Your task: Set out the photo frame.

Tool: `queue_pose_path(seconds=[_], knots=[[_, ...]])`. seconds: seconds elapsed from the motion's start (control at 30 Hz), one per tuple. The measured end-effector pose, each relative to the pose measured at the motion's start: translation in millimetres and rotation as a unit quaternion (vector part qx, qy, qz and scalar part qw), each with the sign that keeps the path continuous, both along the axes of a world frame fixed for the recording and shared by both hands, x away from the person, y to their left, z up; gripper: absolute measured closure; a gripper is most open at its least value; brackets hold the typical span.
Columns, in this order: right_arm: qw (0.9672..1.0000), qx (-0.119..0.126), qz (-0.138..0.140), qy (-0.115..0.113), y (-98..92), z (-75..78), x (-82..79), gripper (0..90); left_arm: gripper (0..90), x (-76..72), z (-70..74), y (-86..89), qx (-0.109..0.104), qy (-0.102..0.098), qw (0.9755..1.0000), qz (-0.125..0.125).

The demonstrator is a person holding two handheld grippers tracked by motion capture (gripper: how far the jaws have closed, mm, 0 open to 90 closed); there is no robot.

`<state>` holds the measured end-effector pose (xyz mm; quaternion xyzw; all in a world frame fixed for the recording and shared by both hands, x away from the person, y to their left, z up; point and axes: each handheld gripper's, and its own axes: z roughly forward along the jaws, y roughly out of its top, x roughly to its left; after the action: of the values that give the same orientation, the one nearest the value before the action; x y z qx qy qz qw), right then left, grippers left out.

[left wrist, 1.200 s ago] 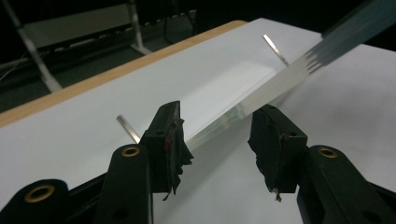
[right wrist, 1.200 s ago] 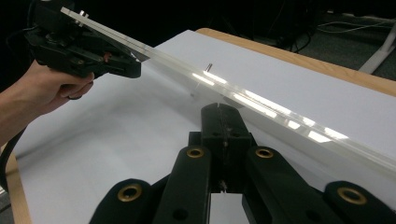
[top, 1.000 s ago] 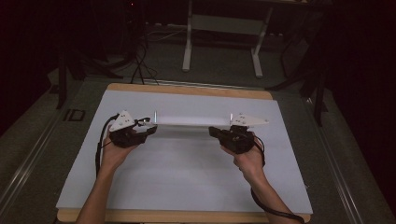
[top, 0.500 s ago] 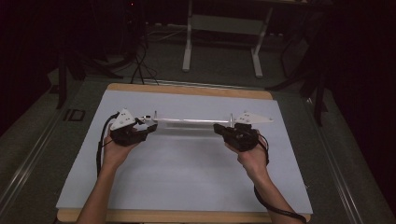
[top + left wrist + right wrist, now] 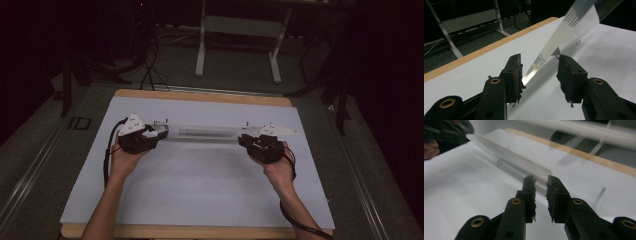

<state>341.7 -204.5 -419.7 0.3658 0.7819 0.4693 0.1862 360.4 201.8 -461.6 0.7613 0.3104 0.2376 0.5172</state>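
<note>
A long clear plastic strip (image 5: 205, 131) lies across the white sheet between my two grippers. My left gripper (image 5: 162, 131) is at the strip's left end. In the left gripper view its jaws (image 5: 539, 58) stand wide apart, with the strip's end (image 5: 536, 66) between them and a gap on the right side. My right gripper (image 5: 242, 139) is at the strip's right end. Its jaws (image 5: 540, 178) have just been opening and now stand slightly apart. The strip's edge (image 5: 506, 157) ends right at their tips, and the pads do not press on it.
The white sheet (image 5: 200, 190) covers a wooden table (image 5: 200, 95) whose edge shows at the back and front. Behind the table, a white stand's legs (image 5: 201, 50) and cables rest on the dark floor. Each gripper's cable trails back along the forearm.
My right gripper has slid a little to the right and its jaws have opened off the strip's right end. The left hand has stayed where it was.
</note>
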Motion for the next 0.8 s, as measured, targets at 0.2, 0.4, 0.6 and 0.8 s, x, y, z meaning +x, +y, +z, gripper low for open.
queue_pose_path(seconds=[0.2, 0.4, 0.6, 0.8], knots=[[0.9997, -0.005, -0.023, 0.002, -13.3, -11.8, 4.9, 64.0, 55.0, 5.2, 1.8, -0.8, -0.008, 0.0, 0.9999, 0.01], [0.9985, -0.019, -0.05, -0.009, -25.6, -20.3, 12.2, 60.7, 55.2, 8.9, 2.9, -1.1, -0.012, 0.0, 0.9998, 0.015], [0.9962, -0.038, -0.075, -0.02, -32.7, -26.0, 18.1, 58.6, 55.2, 12.1, 4.4, -1.2, -0.014, 0.003, 0.9997, 0.019], [0.9947, -0.033, -0.095, -0.019, -38.5, -30.1, 28.2, 54.5, 55.2, 14.1, 5.2, -1.4, -0.016, 0.005, 0.9996, 0.021]])
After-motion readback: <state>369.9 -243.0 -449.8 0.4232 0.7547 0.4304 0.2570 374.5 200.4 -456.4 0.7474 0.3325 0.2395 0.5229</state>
